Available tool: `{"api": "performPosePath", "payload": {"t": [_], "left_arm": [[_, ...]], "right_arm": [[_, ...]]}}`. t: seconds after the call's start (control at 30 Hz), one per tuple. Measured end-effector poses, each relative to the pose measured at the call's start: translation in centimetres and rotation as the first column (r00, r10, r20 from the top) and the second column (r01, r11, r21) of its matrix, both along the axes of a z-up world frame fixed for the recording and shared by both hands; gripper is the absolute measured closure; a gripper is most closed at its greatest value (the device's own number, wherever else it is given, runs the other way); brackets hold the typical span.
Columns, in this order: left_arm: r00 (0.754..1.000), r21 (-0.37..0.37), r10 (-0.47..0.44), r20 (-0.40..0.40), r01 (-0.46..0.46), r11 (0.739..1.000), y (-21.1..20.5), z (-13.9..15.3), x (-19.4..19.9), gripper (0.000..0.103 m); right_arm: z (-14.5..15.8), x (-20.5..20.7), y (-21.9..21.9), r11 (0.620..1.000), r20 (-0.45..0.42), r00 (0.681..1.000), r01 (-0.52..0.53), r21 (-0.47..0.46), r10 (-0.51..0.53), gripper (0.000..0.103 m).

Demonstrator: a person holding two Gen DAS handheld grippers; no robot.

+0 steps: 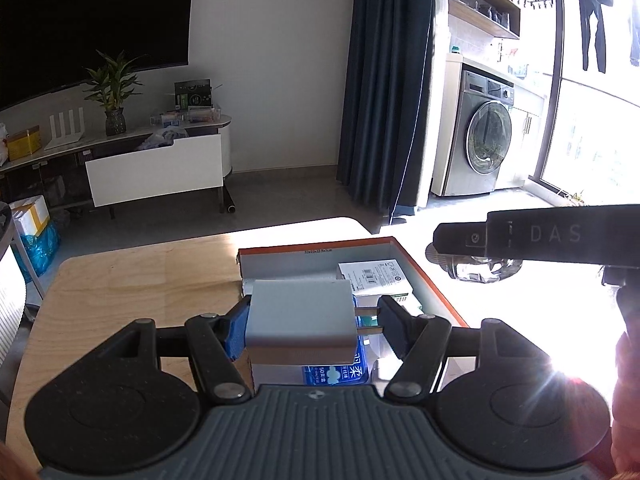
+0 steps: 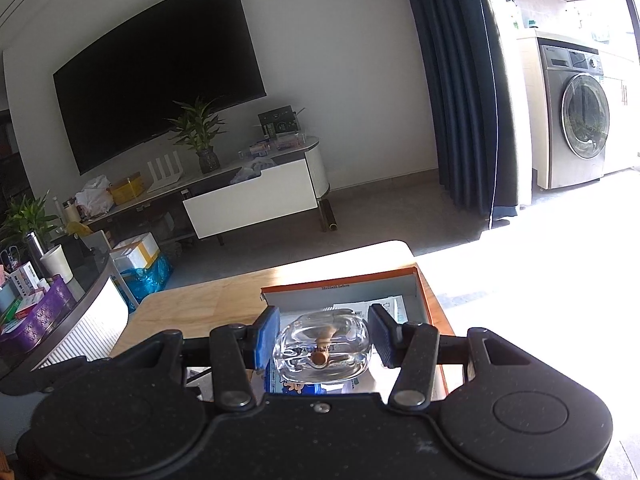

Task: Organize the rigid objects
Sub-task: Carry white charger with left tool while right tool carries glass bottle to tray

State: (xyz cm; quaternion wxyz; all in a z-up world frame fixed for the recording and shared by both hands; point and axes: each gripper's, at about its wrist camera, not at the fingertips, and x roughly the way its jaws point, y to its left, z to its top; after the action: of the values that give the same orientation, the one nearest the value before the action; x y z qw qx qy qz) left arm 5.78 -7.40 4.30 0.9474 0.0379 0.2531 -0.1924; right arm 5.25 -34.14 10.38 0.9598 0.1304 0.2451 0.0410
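On the left, the left gripper (image 1: 312,322) is hovering over the near part of an open cardboard box (image 1: 424,276) with orange outer walls, which is sitting on the wooden counter (image 1: 132,280). Its jaws are standing partly open and are clamping a white charger plug (image 1: 300,320): the blue pad on the left is pressing against the plug's body, while the two metal prongs are pointing toward the black pad on the right and reaching it. The plug is hanging above the box's interior, where a blue-printed packet (image 1: 340,374) is lying directly beneath it and a white labelled carton (image 1: 374,278) is lying farther back.

To the right in the same view, the right gripper (image 2: 324,334) is reaching in from the sunlit side, with a clear glass object showing under its black finger.

In the right wrist view, its jaws are likewise standing partly open and are holding a clear glass bottle (image 2: 322,354) with a wooden stopper pointing toward the camera. The blue pad is touching the bottle's left side; whether the black pad on the right is actually touching the glass, I cannot tell. The bottle is hanging over the same box, above the blue packet.

Beyond the counter, a television (image 2: 160,68) is hanging on the wall, and a washing machine (image 2: 580,120) is standing at the far right.
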Motion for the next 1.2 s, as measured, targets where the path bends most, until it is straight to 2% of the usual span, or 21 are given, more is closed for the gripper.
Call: {"api": "performPosePath", "payload": {"t": [1.2], "left_arm": [[0.996,0.001,-0.062,-0.068,0.063,0.998,-2.3,-0.8,3.8,0.037]], "right_arm": [[-0.1,5.3,-1.6,1.000,-0.058,0.998,0.009,0.023,-0.007,0.043]]}}
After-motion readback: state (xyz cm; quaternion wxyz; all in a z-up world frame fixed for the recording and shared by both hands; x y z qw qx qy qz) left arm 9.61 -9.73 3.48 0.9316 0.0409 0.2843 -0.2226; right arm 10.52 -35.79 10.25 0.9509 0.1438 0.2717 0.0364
